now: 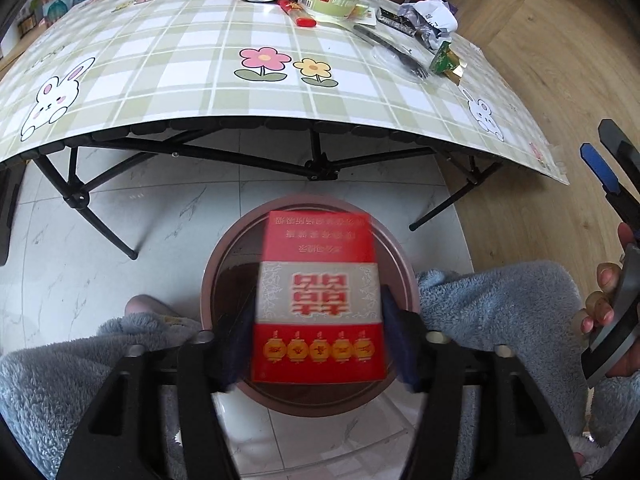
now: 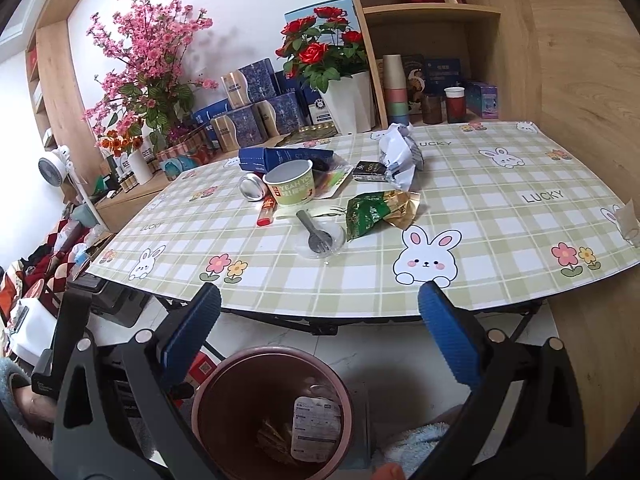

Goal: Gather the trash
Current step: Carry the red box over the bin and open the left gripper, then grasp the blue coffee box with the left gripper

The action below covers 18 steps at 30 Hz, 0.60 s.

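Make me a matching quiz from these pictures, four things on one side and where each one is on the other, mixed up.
Things:
1. red box
2. fork
3. green wrapper
4. label pack

Places:
A. inside the bin
B. on the table, right of the fork
C. between the left gripper's fingers, over the bin
D. on a clear lid on the table

Pairs: 1-C, 2-D, 3-B, 4-A
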{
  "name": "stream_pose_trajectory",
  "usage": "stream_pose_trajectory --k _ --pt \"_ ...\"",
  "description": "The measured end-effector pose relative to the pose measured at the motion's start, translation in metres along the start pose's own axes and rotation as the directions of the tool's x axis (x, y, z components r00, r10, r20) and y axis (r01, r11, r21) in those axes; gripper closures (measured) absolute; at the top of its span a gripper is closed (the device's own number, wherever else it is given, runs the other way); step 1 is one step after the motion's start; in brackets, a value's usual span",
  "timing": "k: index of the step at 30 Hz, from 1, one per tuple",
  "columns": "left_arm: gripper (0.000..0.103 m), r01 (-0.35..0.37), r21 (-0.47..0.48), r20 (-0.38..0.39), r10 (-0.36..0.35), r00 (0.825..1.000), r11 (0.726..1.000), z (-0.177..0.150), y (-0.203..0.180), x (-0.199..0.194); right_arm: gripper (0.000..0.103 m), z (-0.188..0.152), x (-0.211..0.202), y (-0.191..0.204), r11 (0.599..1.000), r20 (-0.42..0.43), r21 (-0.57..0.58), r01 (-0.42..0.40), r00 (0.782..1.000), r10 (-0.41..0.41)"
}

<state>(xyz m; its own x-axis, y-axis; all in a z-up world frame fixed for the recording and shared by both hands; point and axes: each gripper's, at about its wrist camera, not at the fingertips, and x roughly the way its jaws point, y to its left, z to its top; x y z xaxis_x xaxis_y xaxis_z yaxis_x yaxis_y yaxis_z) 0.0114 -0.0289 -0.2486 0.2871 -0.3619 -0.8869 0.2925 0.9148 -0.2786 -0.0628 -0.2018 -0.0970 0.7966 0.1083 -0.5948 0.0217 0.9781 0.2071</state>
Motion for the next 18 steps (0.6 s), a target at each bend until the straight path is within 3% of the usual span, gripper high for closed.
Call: stream_pose_trajectory --k 1,7,14,18 --pt "0.018 -0.002 0.000 0.012 0.002 1.000 1.000 0.000 0.000 -0.002 0.006 0.000 0.000 0.000 1.000 0.000 -0.001 0.002 1.000 -0.002" --pt "0.014 -0.028 -0.042 0.100 0.032 0.994 0.999 0.003 0.008 -0.020 0.006 -0.002 0.001 0.000 1.000 0.004 0.003 0.018 1.000 -0.018" --pt "0.009 -0.081 -0.127 0.248 0.111 0.962 0.989 0.013 0.027 -0.054 0.006 -0.002 0.003 -0.003 0.999 0.002 0.010 0.045 0.999 -0.045" --pt "0.009 -0.061 -0.139 0.284 0.099 0.954 0.988 0.024 0.035 -0.067 0.006 -0.001 0.007 -0.010 0.997 -0.017 0.040 0.072 0.997 -0.071"
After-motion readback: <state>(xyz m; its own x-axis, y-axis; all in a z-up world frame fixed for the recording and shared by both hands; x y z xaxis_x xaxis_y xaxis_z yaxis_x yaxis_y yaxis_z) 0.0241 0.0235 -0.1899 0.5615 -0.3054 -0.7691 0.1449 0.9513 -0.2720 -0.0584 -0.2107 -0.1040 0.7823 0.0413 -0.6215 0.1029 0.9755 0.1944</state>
